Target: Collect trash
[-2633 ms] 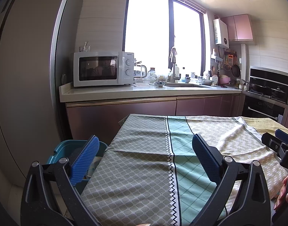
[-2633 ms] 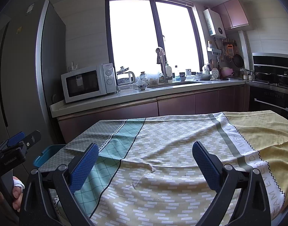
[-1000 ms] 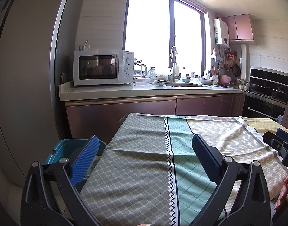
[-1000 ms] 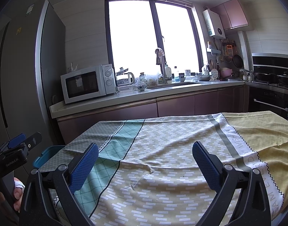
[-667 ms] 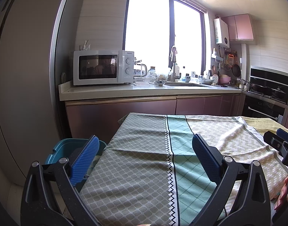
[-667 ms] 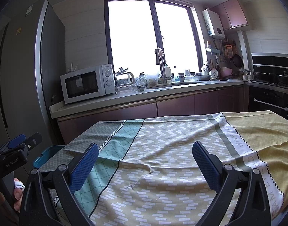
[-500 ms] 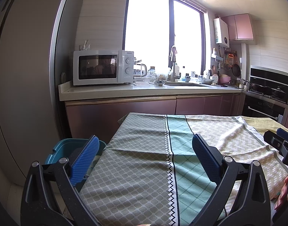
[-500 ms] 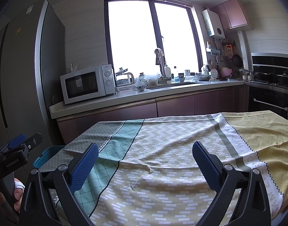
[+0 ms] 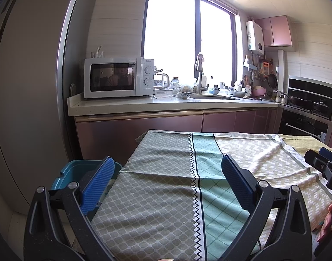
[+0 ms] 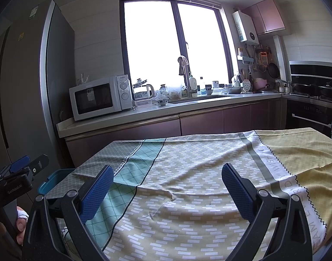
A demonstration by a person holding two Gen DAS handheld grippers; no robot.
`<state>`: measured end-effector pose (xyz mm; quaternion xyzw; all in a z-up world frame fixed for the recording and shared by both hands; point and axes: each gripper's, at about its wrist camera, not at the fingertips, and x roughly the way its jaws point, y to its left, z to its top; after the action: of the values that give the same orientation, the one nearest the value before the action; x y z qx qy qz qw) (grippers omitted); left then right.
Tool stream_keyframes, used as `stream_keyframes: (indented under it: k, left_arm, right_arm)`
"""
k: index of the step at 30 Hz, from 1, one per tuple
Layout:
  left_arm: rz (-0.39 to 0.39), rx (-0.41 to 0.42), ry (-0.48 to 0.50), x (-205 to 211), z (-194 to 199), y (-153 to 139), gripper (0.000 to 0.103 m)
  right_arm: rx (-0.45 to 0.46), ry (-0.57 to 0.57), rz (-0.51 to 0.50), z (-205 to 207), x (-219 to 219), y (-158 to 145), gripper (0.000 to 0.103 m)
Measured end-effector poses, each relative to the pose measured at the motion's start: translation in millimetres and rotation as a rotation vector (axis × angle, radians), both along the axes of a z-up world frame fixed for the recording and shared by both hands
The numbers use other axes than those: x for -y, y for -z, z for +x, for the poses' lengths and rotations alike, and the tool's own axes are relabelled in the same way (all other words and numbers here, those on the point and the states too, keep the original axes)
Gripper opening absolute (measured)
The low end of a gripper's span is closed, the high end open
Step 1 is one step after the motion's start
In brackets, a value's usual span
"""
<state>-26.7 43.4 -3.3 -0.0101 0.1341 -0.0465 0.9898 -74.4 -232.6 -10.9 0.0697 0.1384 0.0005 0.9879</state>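
Left wrist view: left tongs (image 9: pixel 168 182) gape wide above tablecloth (image 9: pixel 157 195).

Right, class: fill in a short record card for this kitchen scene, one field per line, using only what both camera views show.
Setting: home kitchen
Left hand-held gripper: open, holding nothing, above the tablecloth
Right hand-held gripper: open, holding nothing, above the tablecloth
Table cover: patterned tablecloth in grey, teal, beige and yellow bands, wrinkled
Trash on cloth: none visible
Bin: teal bin beside the table's left edge, contents not visible
Counter: white microwave, sink tap under the window
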Motion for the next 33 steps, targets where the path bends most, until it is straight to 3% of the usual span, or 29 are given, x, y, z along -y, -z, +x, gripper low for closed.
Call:
stream_keyframes:
  k: [33]
  left_arm:
    - [-0.001,-0.005,0.001,6.7,-1.3,4.8,0.097]
  right_arm:
    - [0.001,0.005,0.001,-1.5,1.3,-1.9,0.096]
